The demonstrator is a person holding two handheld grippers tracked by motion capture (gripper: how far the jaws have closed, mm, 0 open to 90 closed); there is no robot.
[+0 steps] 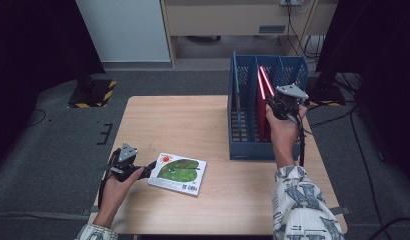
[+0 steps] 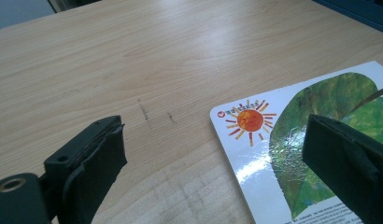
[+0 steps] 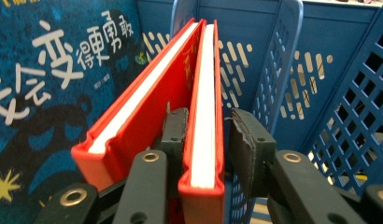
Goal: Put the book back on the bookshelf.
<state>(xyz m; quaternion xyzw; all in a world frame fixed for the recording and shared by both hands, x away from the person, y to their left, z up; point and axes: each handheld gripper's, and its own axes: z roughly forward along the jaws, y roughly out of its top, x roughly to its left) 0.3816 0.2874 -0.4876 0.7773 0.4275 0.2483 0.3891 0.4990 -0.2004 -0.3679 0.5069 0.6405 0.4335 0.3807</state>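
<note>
A picture book [image 1: 179, 172] [image 2: 255, 121] with a green leaf and an orange sun lies flat on the wooden table [image 1: 193, 120]. My left gripper [image 1: 152, 167] [image 2: 215, 128] is open at the book's near left corner, one jaw over the cover and the other over bare wood. Two red books [image 1: 263, 92] stand upright in a blue slotted rack [image 1: 243, 145]. My right gripper [image 1: 272, 103] [image 3: 208, 115] straddles the top edge of the right-hand red book [image 3: 206, 70]. Its jaws are open, with a gap beside the right pad [image 3: 245, 135].
A dark blue book [image 3: 49, 70] with white characters stands in the rack left of the other red book [image 3: 143, 93]. The rack's lattice wall [image 3: 358, 93] is close on the right. Cables trail over the grey floor around the table.
</note>
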